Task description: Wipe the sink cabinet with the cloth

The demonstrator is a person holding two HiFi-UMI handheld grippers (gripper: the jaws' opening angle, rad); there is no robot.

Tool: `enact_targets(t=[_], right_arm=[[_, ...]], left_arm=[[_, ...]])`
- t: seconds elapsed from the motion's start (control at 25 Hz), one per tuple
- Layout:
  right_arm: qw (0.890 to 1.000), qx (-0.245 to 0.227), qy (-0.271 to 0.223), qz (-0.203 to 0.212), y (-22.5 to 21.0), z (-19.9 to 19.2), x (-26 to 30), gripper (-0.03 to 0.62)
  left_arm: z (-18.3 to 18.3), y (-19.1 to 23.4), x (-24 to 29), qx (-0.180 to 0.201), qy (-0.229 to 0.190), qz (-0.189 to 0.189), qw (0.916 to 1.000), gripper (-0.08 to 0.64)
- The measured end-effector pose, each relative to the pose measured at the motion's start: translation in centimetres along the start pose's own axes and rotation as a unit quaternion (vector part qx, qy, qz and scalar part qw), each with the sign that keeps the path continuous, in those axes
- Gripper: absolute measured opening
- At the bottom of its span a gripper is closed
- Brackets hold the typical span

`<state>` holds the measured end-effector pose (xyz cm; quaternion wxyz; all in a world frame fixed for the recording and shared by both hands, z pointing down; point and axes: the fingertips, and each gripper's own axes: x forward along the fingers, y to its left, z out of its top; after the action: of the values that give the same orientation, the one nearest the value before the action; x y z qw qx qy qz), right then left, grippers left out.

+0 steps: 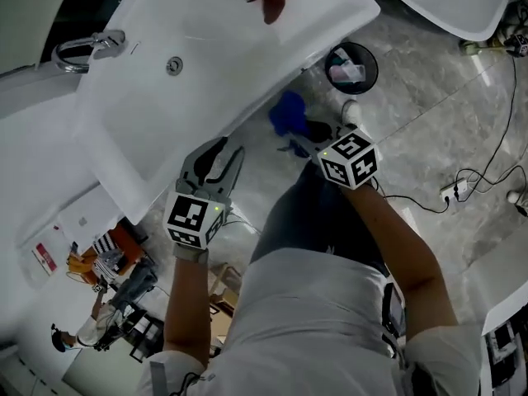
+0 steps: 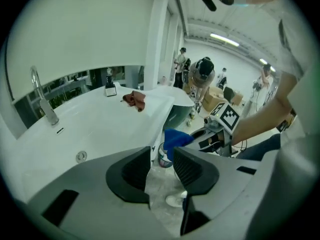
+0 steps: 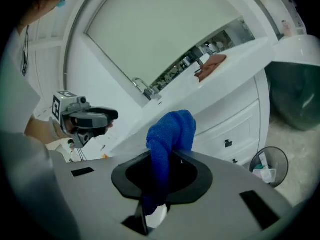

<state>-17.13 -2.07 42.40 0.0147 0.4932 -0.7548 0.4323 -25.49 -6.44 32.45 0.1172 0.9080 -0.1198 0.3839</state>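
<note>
Cloth [image 3: 172, 131], bright blue, bunched, pinched in right claw [image 3: 159, 181].

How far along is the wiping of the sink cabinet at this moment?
Done: the blue cloth is picked up, and the right gripper is shut on it. In hand: the cloth is held up near the sink cabinet and does not seem to touch its white drawer fronts. Left: apparently all the wiping, as no wiped area shows. The left gripper is open and empty.
</note>
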Motion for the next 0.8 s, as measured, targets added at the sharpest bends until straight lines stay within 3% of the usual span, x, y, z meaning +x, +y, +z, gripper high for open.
enact_targets(t=[0.16, 0.36, 0.52, 0.64, 0.8], right_arm=[[0.999, 0.035, 0.012, 0.014, -2.3, -2.2, 3.8, 0.069], [0.998, 0.054, 0.009, 0.023, -5.4, -3.6, 7.9, 0.069], [0.996, 0.066, 0.017, 0.058, -6.0, -4.3, 11.5, 0.069], [0.99, 0.107, 0.03, 0.09, -6.2, -4.8, 13.3, 0.069], [0.985, 0.15, 0.022, 0.083, -7.9, -4.8, 14.9, 0.069]], left_arm=[[-1.1, 1.4, 2.4, 0.047, 0.045, 0.027, 0.9975, 0.153], [-1.4, 2.2, 5.6, 0.118, 0.088, 0.049, 0.9879, 0.184], [-1.9, 3.1, 7.6, 0.157, 0.121, 0.039, 0.9794, 0.196], [-1.7, 3.5, 9.0, 0.169, 0.129, 0.03, 0.9767, 0.199], [-1.3, 4.3, 10.6, 0.192, 0.136, 0.027, 0.9716, 0.206]])
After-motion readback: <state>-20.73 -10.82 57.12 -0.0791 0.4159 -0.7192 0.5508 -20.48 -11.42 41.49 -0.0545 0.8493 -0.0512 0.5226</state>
